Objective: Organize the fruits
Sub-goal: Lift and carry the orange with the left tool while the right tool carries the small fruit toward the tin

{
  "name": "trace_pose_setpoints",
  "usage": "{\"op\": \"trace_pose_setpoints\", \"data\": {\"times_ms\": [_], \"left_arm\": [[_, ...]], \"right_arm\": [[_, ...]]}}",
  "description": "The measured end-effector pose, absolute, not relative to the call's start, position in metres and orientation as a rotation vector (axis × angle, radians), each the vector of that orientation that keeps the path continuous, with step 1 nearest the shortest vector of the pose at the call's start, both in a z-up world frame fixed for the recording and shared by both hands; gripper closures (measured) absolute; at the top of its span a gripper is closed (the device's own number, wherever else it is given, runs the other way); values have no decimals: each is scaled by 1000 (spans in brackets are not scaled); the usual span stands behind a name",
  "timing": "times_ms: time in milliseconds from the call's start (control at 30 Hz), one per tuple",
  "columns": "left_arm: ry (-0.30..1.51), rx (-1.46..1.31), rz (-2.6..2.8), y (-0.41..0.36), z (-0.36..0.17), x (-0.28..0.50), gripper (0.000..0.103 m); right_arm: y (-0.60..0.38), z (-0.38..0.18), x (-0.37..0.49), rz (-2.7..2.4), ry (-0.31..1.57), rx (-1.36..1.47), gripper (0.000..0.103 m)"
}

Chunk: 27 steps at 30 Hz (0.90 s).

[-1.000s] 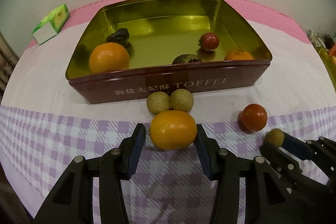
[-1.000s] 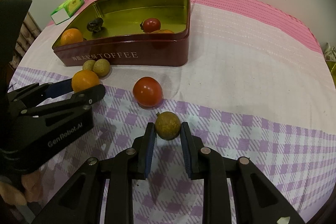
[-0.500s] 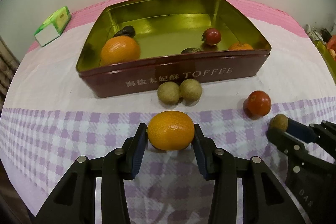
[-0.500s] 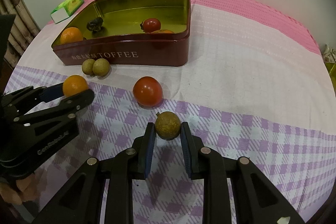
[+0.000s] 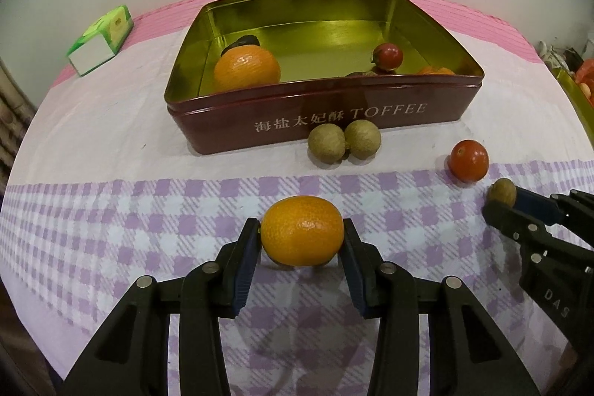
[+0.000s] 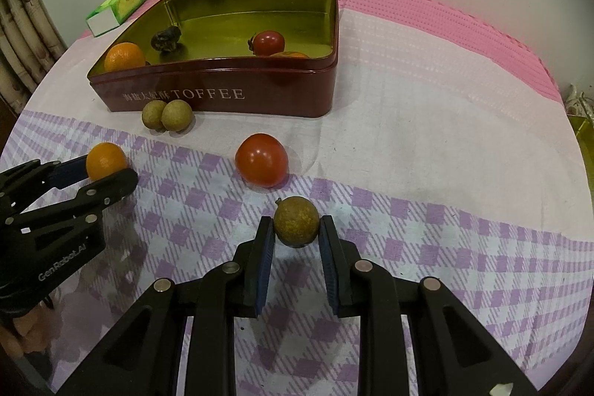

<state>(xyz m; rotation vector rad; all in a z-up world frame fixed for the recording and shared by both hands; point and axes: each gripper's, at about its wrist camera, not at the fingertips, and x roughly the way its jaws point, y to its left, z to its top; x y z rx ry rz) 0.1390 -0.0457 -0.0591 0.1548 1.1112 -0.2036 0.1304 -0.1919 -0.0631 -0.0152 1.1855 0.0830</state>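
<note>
Grippers both closed on fruit over the checked purple-and-white tablecloth [image 5: 111,218]. Left gripper [image 5: 301,240]: blue pads pressed against either side of a small orange [image 5: 301,229], which sits at the fingertips with a shadow beneath it; whether it touches the cloth I cannot tell. Right gripper [image 6: 297,232]: jaws nearly together, clamped on a brownish-green longan [image 6: 296,226] with a short stem at its top left.

Toffee tin [image 5: 371,114], dark red outside and gold inside, stands open on the white band of cloth beyond both grippers. Inside it: a larger orange [image 5: 247,69] at the front left, a dark wrinkled fruit [image 6: 166,39] behind it, a cherry tomato [image 5: 388,55] toward the right, and another orange fruit [image 5: 436,71] mostly hidden by the front wall.

Two loose longans [image 5: 343,143] lie touching each other just beside the tin's front wall. A red tomato [image 6: 261,165] rests on the cloth between the tin and the right gripper, near the held longan but apart from it. Green-and-white carton [image 5: 100,39] lies to the tin's left, well apart.
</note>
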Motion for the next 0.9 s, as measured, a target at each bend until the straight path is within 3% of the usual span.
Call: {"op": "trace_pose_setpoints", "data": {"times_ms": [900], "left_arm": [[1115, 154, -220, -32, -59, 135, 59]], "right_arm": [[-193, -62, 126, 78, 1193, 21, 80]]}}
